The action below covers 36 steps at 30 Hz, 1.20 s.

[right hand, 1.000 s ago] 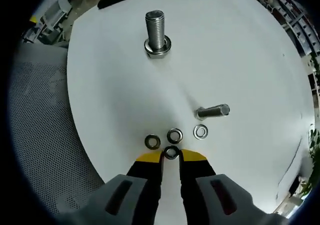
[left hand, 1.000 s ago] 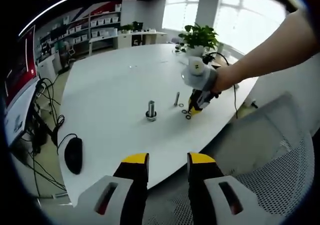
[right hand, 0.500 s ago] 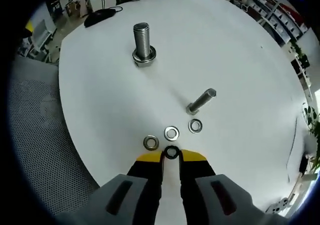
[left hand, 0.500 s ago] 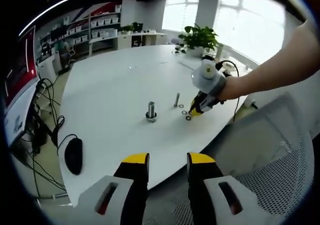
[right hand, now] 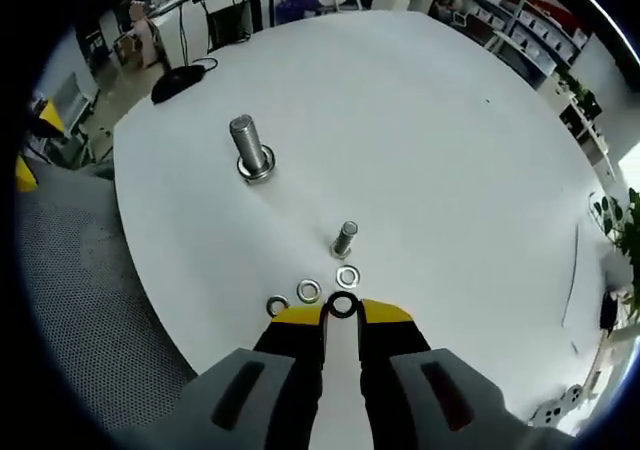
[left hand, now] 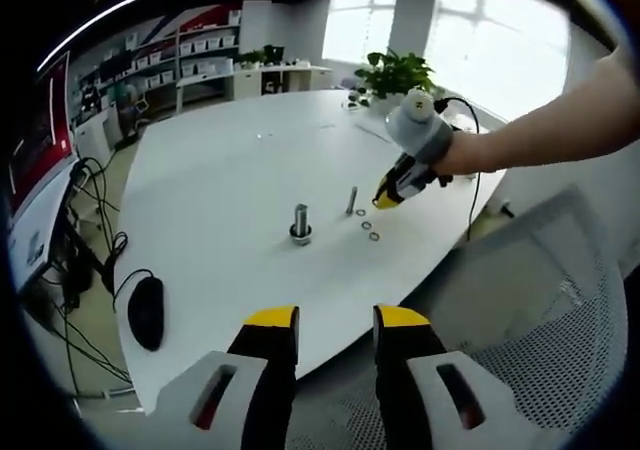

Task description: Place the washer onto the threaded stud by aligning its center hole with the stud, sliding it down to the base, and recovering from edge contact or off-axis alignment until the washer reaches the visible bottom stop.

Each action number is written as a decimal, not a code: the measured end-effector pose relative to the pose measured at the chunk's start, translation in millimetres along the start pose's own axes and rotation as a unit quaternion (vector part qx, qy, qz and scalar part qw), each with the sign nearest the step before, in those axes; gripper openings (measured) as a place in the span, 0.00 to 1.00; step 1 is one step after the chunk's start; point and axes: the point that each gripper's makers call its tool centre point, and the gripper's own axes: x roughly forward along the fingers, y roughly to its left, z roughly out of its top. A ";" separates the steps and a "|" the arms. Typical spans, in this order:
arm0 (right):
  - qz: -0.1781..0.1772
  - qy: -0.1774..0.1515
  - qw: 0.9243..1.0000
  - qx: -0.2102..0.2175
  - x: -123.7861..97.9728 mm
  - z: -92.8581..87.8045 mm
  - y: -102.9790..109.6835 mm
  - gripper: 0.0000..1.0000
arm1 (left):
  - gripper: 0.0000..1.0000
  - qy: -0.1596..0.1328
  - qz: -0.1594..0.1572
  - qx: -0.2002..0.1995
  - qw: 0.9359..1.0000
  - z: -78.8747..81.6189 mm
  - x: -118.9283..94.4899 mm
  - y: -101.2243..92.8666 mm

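Note:
An upright threaded stud (right hand: 248, 148) stands on the white table (right hand: 450, 150) with a ring at its base; the left gripper view shows the stud (left hand: 300, 220) mid-table. My right gripper (right hand: 343, 312) is shut on a dark washer (right hand: 343, 305) pinched at its yellow tips, held above the table and short of the stud. The left gripper view shows the right gripper (left hand: 384, 200) in a hand, raised to the right of the stud. Three loose washers (right hand: 309, 291) lie just under the held one. My left gripper (left hand: 335, 322) hangs open off the table's near edge, holding nothing.
A smaller bolt (right hand: 344, 238) sits between the loose washers and the stud. A black mouse (left hand: 146, 310) and cables lie at the table's left end. A mesh chair (left hand: 560, 340) stands close on the right. A potted plant (left hand: 398, 75) stands at the far side.
My right gripper has risen off the table with the washer still pinched, so the stud and loose washers look smaller and farther below. The left gripper has stayed still.

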 end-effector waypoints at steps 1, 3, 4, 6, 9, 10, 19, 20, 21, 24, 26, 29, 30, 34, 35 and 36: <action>-0.001 -0.004 1.000 -0.002 -1.0 2.9 -0.6 0.14 | 0.28 -0.001 0.000 -0.001 1.000 0.4 -0.2 0.2; -0.002 -0.014 1.000 -0.007 -2.2 10.1 -0.8 0.14 | 0.28 -0.002 0.001 -0.001 1.000 0.6 -0.4 0.4; -0.005 -0.018 1.000 -0.013 -2.5 12.9 -1.2 0.14 | 0.28 -0.002 0.001 -0.001 1.000 0.5 -0.4 0.4; -0.009 -0.024 0.999 -0.026 -4.1 18.4 -1.2 0.14 | 0.28 -0.002 0.001 -0.001 1.000 0.3 -0.4 0.5; -0.009 -0.033 0.999 -0.035 -7.3 27.6 2.0 0.14 | 0.28 -0.003 0.001 -0.001 1.000 0.6 -0.4 0.7; -0.010 -0.034 0.998 -0.042 -7.3 29.8 2.0 0.14 | 0.28 -0.003 0.000 -0.001 1.000 0.5 -0.4 0.6; -0.011 -0.033 0.997 -0.063 -0.3 42.4 -0.9 0.14 | 0.28 -0.003 0.003 -0.001 1.000 0.9 -0.8 1.4; -0.010 -0.031 0.997 -0.063 0.1 42.1 -1.2 0.14 | 0.28 -0.003 0.003 -0.001 1.000 0.9 -0.9 1.5; -0.008 -0.029 0.998 -0.063 0.7 42.1 -1.6 0.14 | 0.28 -0.003 0.003 -0.001 1.000 0.8 -0.8 1.5; -0.006 -0.031 0.998 -0.056 1.4 43.4 -3.9 0.14 | 0.27 -0.002 0.003 -0.001 1.000 0.5 -0.7 1.6; -0.005 -0.028 0.998 -0.054 2.0 42.9 -5.1 0.14 | 0.27 -0.002 0.004 0.000 1.000 0.3 -0.7 1.7; -0.003 -0.025 0.998 -0.053 2.3 43.1 -6.2 0.14 | 0.27 -0.002 0.004 -0.001 1.000 0.3 -0.7 2.0; -0.003 -0.025 0.998 -0.054 1.8 43.2 -5.9 0.14 | 0.27 -0.002 0.005 -0.001 1.000 0.3 -0.7 2.3; 0.003 -0.026 0.998 -0.056 1.9 42.2 -2.2 0.14 | 0.27 -0.002 0.006 -0.002 1.000 0.3 -0.6 2.9; 0.004 -0.026 0.998 -0.058 2.0 41.9 -1.0 0.14 | 0.27 -0.001 0.005 -0.003 1.000 0.3 -0.5 2.9; 0.005 -0.026 0.998 -0.059 1.9 41.4 0.9 0.14 | 0.27 -0.001 0.005 -0.003 1.000 0.2 -0.5 2.8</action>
